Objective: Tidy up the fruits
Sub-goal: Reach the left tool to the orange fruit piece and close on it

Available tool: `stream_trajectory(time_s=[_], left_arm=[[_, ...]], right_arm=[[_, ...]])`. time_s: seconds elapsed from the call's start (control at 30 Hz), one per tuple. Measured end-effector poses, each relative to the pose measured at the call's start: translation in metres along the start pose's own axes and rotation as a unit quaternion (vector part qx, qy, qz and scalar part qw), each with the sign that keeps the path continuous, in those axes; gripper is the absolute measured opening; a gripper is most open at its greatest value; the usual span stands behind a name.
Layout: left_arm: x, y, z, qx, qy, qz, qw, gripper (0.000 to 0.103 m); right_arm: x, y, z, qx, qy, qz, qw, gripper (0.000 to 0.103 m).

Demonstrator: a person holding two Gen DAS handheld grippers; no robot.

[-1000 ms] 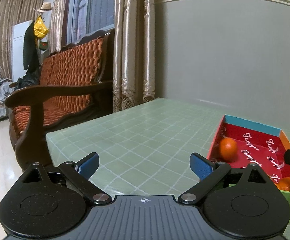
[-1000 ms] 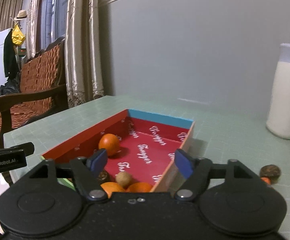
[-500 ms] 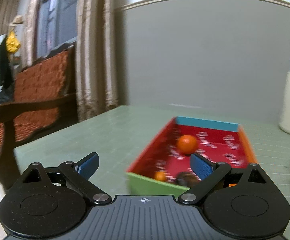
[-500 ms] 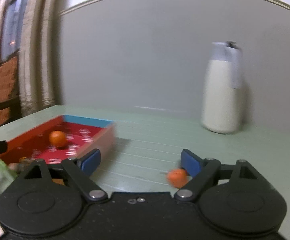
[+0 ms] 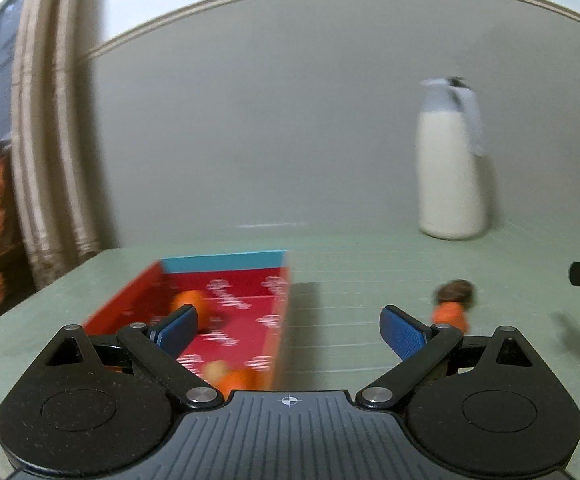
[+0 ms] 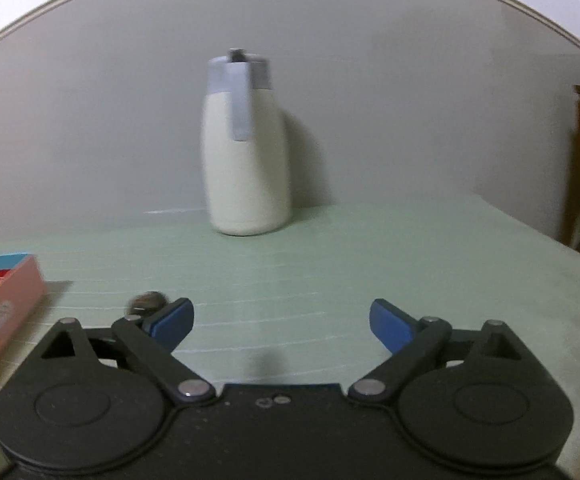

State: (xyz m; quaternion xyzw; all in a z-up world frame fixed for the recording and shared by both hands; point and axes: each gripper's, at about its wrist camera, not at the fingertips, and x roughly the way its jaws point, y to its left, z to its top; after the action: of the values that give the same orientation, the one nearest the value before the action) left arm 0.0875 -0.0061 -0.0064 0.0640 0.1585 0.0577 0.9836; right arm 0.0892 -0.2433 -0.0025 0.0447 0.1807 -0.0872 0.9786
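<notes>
Fruits [image 5: 188,300] lie in your box [image 5: 226,258]; two [image 5: 452,304] wait outside, and both grippers [image 5: 286,326] [image 6: 282,322] stand open, empty.

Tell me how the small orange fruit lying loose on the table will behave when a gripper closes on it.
The small orange fruit looks round, so it will probably roll if nudged. It touches a dark brown fruit, which may shift too. It seems light and likely soft.

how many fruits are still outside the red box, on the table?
2, both right of the red box on the table: a small orange fruit and a dark brown one touching just behind it. Blurred frames; gripper bodies may hide more.
</notes>
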Motion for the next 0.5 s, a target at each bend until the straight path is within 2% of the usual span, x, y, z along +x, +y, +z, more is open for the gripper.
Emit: stream_trajectory(time_s=[0.23,0.43,0.5], left_arm=[[0.021,-0.046,0.006,0.027,0.019,-0.053,0.9981,0.097],[0.045,-0.08,0.011,0.046,0.043,-0.102,0.9928,0.096],[0.053,-0.087,0.012,0.048,0.058,-0.119,0.99,0.089]], right_arm=[[-0.004,-0.028,-0.006,0.023,0.007,-0.026,0.999,0.095],[-0.007,-0.044,-0.009,0.031,0.008,-0.039,0.999,0.095],[-0.007,-0.047,-0.01,0.036,0.009,-0.039,0.999,0.095]])
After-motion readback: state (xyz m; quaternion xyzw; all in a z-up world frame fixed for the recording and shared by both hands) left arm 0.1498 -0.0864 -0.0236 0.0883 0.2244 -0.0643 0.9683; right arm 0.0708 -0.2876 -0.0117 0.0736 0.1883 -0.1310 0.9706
